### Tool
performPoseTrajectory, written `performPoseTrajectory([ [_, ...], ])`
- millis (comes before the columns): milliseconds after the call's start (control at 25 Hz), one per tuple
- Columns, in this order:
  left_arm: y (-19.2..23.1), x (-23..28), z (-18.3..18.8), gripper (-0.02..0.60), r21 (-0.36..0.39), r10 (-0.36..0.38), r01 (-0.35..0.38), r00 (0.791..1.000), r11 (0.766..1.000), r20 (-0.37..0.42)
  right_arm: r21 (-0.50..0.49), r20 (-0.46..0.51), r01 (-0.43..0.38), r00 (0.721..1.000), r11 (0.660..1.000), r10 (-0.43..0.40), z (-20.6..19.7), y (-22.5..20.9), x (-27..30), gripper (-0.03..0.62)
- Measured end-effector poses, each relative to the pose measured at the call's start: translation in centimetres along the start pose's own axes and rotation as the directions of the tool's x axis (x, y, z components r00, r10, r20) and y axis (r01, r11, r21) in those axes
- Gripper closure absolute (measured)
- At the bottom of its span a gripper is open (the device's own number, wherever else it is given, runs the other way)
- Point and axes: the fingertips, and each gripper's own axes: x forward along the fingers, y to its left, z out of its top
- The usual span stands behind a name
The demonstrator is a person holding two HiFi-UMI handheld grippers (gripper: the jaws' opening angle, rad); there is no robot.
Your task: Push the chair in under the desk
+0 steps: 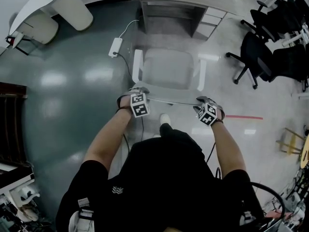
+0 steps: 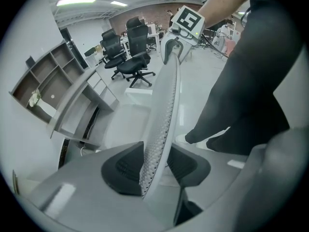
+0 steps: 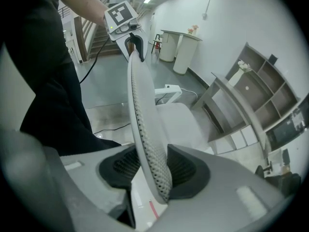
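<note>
A white mesh-backed office chair [image 1: 169,69] faces the grey desk [image 1: 193,1], its seat just short of the desk's opening. My left gripper [image 1: 138,94] is shut on the left end of the backrest's top edge. My right gripper [image 1: 203,102] is shut on the right end. In the left gripper view the mesh backrest [image 2: 163,124] runs between the dark pads [image 2: 120,170], with the right gripper [image 2: 186,23] at its far end. The right gripper view shows the backrest [image 3: 142,115] pinched between both pads [image 3: 186,170], the left gripper [image 3: 123,18] beyond.
A white power strip [image 1: 115,47] with its cable lies on the floor left of the chair. Black office chairs [image 1: 256,57] stand at the right. A white round table [image 1: 53,4] is at the upper left. The person's shoe [image 1: 165,120] sits behind the chair.
</note>
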Motion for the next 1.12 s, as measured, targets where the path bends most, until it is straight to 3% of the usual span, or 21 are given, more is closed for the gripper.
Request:
performPoseTrajectory([
  [560,10.7,3.0,3.3,0.422,-0.024,0.036,-0.036,0.999,0.999,-0.004,-0.038,0.026,0.029,0.999,0.999,-0.028,0.2,-12.0,2.4,0.43],
  [1120,21.6,4.9,4.4,0.425,-0.002,0.006,-0.006,1.0,1.0,0.002,-0.035,0.031,0.049,0.998,0.998,-0.048,2.6,-22.6,4.9,0.43],
])
